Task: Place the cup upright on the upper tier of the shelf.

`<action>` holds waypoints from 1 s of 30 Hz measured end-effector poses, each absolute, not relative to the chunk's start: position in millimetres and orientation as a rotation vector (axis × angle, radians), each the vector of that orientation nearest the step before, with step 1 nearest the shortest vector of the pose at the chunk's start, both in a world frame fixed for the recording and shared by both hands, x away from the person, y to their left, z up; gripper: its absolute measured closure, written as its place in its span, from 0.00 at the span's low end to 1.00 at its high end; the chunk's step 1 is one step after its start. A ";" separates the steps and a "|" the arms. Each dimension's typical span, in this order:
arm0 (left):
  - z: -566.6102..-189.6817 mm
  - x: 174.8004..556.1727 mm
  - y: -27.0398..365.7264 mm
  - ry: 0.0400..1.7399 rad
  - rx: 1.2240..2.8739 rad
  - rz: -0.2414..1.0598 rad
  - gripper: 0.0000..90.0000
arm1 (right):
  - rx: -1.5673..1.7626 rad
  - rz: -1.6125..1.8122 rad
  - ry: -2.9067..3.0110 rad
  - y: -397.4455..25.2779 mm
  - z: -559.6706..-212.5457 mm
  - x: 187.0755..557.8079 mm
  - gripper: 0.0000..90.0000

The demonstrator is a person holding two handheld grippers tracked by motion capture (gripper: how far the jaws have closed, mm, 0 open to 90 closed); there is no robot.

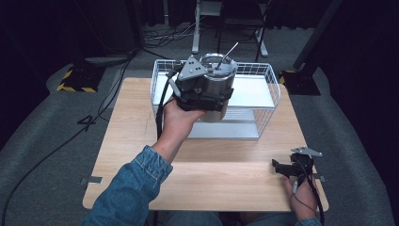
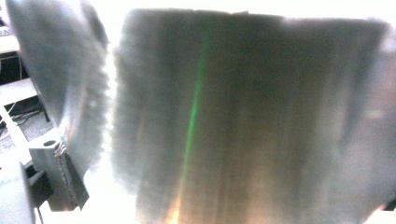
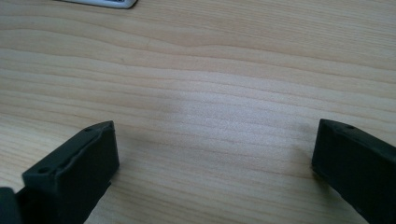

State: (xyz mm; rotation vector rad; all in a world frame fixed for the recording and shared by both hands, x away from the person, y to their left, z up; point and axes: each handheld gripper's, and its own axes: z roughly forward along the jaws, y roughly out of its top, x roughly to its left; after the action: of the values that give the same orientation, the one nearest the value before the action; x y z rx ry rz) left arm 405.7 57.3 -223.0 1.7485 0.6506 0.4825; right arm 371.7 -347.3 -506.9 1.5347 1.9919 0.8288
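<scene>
Steel and shiny, the pot (image 1: 218, 89) is standing upright, its long axis vertical and its open mouth facing up, with a thin rod (image 1: 227, 54) leaning out of it, above the white wire basket (image 1: 268, 84). The left gripper (image 1: 200, 92) is clamping its side. The right gripper (image 1: 289, 168) is resting on the wooden table (image 1: 226, 160), with its 2 jaws spread wide.

I see a light wooden table (image 1: 141, 141) on grey carpet. A white wire basket (image 1: 263, 94) sits at the table's far edge, a white shelf (image 1: 249, 92) inside it. Far left on the floor, a black base with yellow-black hazard stripes (image 1: 77, 80). Black cables (image 1: 103, 101) run across the carpet on the left. A white stand (image 1: 197, 28) rises far behind the basket.
</scene>
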 end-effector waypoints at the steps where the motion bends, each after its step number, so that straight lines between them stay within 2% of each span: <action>1: -221.1 408.6 57.2 0.654 1.749 0.486 0.04 | 1.535 0.829 1.992 -347.3 -506.9 371.7 0.01; 15: -214.2 452.3 51.8 0.748 1.659 0.564 0.04 | 1.542 0.830 1.991 -347.0 -506.7 371.5 0.01; 22: -221.7 470.7 46.0 0.790 1.640 0.638 0.04 | 1.542 0.830 1.990 -346.9 -506.8 371.6 0.01; 30: -231.4 487.8 43.1 0.831 1.618 0.649 0.04 | 1.548 0.831 1.990 -346.7 -506.6 371.4 0.01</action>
State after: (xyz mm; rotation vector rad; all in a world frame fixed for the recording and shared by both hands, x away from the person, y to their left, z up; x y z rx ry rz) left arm 487.8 43.1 -231.4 1.6181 0.8314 0.6487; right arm 371.4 -346.7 -506.6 1.5478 1.9903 0.8306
